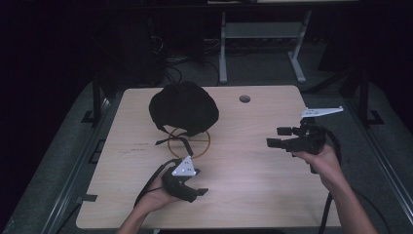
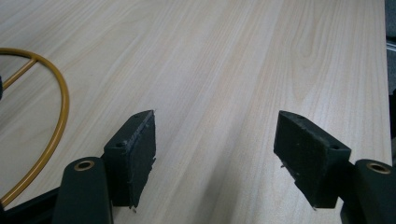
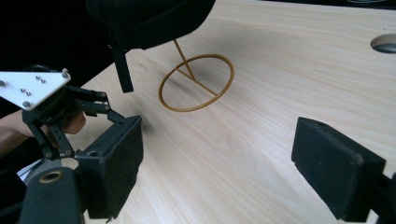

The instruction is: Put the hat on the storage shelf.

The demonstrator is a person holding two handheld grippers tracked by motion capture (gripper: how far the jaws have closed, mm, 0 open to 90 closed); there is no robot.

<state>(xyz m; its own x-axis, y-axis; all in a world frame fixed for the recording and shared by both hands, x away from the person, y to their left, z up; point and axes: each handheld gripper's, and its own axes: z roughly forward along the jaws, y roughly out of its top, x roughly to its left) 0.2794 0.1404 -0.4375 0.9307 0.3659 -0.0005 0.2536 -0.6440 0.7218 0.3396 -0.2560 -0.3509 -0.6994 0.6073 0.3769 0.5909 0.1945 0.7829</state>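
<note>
Jaws of the left gripper (image 1: pixel 195 191) parted wide, nothing between them, low over the counter (image 1: pixel 243 170) near its front edge. Jaws of the right gripper (image 1: pixel 280 137) likewise spread and empty, raised at the right side. Black cap (image 1: pixel 183 107) perched on a gold wire stand (image 1: pixel 189 143) toward the back left, well apart from both.

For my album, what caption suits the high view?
Two hand-held grippers, left and right, open above a table beside a black cap on a stand.

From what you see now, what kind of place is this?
Probably a lab or workshop recording bench: a bare wooden table with a cable hole, desk frames and cables on the floor behind, and a black cap on a gold wire stand.
</note>
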